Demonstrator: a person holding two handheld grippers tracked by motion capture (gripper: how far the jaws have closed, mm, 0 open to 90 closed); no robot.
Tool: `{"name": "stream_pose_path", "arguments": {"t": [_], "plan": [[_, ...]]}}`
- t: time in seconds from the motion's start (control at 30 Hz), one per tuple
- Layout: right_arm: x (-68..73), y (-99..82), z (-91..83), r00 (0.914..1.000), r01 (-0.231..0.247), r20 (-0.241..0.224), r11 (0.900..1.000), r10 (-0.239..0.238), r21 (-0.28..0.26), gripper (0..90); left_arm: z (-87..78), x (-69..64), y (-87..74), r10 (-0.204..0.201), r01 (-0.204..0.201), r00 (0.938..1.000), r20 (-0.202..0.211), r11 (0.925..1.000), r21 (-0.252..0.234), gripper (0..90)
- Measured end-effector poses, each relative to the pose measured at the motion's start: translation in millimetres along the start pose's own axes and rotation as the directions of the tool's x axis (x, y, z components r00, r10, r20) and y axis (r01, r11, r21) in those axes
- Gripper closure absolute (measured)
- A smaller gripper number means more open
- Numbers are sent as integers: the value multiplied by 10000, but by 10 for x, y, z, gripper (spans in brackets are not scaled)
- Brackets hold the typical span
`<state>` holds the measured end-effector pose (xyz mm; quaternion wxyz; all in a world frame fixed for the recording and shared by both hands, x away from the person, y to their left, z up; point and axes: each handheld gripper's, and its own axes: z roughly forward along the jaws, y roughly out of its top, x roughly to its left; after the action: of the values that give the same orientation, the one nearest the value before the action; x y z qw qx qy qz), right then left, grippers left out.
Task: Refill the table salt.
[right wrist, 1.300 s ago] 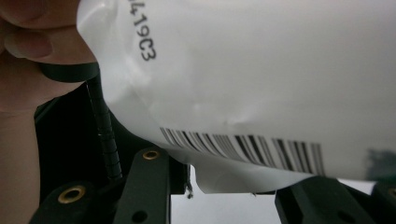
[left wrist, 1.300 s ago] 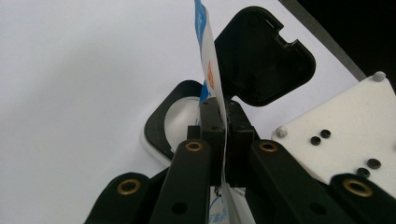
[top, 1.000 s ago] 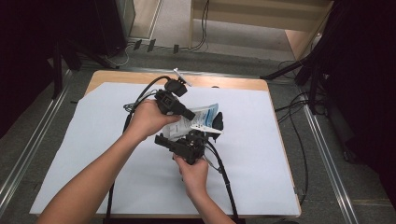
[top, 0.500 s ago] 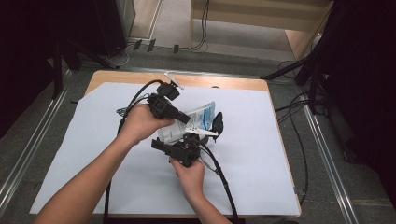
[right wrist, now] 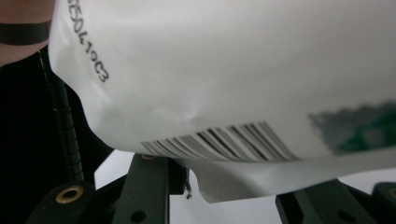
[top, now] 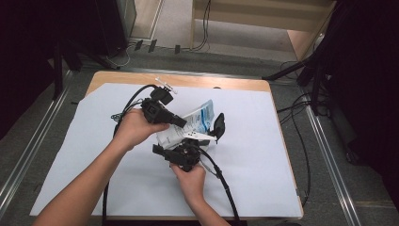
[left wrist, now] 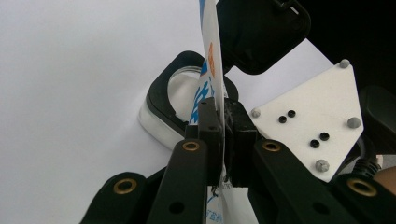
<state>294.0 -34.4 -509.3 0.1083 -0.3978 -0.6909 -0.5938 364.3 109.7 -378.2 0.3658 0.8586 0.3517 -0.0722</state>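
A white pouch (top: 190,126) with blue print and a barcode is held up above the middle of the bench (top: 263,155). The left gripper (left wrist: 223,126) pinches the pouch's thin edge between closed jaws. The right gripper (top: 186,153) sits just below the pouch; whether its jaws clamp it cannot be told. A black-rimmed container (left wrist: 170,105) rests on the bench beneath the pouch, its lid (top: 219,125) raised.

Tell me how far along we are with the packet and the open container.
Done: the container sits on the table with its lid flipped open, and the white packet is lifted above it. In hand: the left gripper is shut on the packet's edge; the right gripper has its fingers apart at the barcode end. Left: the packet looks sealed, so probably opening it.
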Motion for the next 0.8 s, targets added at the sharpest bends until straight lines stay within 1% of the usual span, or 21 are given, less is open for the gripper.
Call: {"name": "stream_pose_path", "arguments": {"t": [0.07,0.13,0.17,0.23,0.3,0.4,0.43,0.57,0.63,0.8], "plan": [[-2,-10,4,9999,130,97,9999,-130,-21,655,-4,6,-23,143,-142,9999,87,9998,-165,873],[-3,-16,2,9996,223,162,9997,-222,-39,654,-21,10,-40,237,-237,9997,12,9996,-159,874],[-2,-19,-1,9995,255,210,9997,-254,-25,652,-29,15,-49,215,-214,9998,48,9996,-188,873],[-6,-29,-6,9989,346,304,9994,-344,-65,647,-35,31,-70,118,-107,9995,286,9993,-371,874],[-24,-45,-19,9988,339,352,9994,-335,-119,647,-45,49,-88,154,-137,9990,408,9991,-409,873],[-48,-71,-29,9986,274,462,9995,-268,-135,647,-49,66,-115,85,-62,9987,506,9989,-465,875],[-54,-78,-34,9984,282,492,9995,-276,-118,648,-53,72,-120,146,-126,9986,501,9990,-418,876],[-59,-99,-46,9979,315,577,9994,-306,-142,644,-59,68,-141,220,-189,9981,576,9984,-538,878],[-60,-106,-53,9975,366,610,9992,-356,-154,642,-65,63,-147,313,-282,9975,626,9984,-497,880],[-58,-121,-57,9969,413,675,9990,-402,-149,638,-92,45,-186,431,-390,9970,648,9972,-640,882]]}}
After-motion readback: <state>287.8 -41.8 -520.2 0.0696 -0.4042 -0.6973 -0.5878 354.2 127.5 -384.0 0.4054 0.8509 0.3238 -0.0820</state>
